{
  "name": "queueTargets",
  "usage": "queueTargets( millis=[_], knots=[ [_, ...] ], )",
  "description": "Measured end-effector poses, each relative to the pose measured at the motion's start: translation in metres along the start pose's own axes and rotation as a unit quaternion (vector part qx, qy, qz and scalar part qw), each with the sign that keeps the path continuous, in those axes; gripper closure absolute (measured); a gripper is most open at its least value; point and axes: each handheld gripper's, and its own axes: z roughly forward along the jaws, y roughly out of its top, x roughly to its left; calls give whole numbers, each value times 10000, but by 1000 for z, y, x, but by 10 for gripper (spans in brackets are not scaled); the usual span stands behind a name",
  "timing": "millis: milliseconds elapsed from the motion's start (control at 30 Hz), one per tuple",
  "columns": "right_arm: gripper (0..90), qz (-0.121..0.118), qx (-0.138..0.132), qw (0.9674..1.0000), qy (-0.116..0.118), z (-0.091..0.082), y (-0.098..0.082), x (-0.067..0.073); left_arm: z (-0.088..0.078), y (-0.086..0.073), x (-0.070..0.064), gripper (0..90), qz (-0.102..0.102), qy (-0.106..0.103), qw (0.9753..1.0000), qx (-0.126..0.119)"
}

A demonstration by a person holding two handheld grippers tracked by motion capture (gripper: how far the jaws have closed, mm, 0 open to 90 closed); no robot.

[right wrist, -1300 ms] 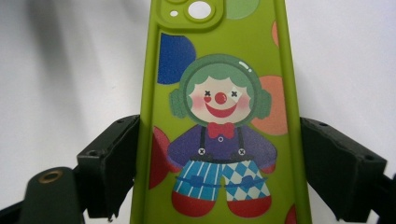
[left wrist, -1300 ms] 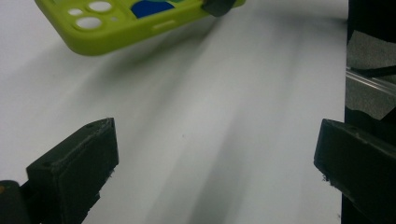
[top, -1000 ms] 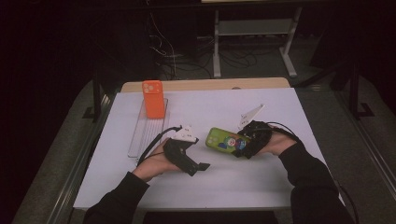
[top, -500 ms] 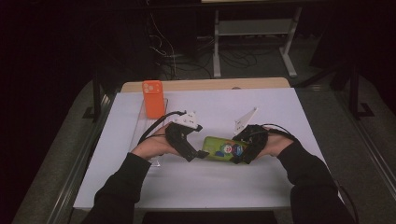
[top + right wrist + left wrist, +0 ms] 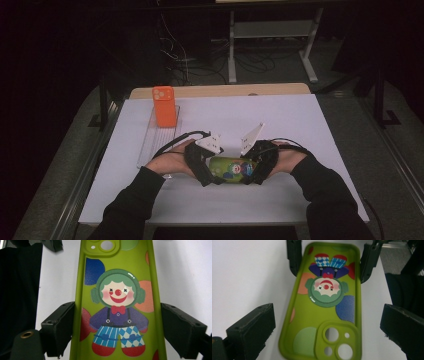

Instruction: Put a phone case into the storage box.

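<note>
Both tongs, left [image 5: 324, 322] and right [image 5: 117, 332], straddle the green phone case [image 5: 231, 169] (clown-printed), jaws apart.

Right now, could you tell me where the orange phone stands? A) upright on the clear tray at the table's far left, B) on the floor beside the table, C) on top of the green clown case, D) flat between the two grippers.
A: in the high view the orange phone stands upright on the clear tray, away from the green clown case.
</note>
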Motion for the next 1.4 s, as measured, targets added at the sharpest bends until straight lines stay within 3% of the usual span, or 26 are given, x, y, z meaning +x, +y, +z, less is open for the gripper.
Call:
queueTargets(
  millis=[167, 400, 533, 900, 1400],
  knots=[
    [154, -72, -72, 9999, 64, 0, 5, 5, 11, 1, -4, 0, 63, -56, 9998, 168],
    [154, -178, -121, 9997, 77, -1, 10, 8, 13, 1, -4, 0, 15, -106, 9995, 290],
    [154, -199, -115, 9997, 95, -1, 10, 8, 14, 1, -5, 54, 44, -88, 9994, 320],
    [153, -193, -178, 9996, 128, -3, 10, 9, 13, 0, -4, 100, 32, -64, 9996, 270],
    [151, -234, -159, 9995, 149, -4, 10, 9, 12, 0, -5, 145, 49, -189, 9994, 271]
  ],
)
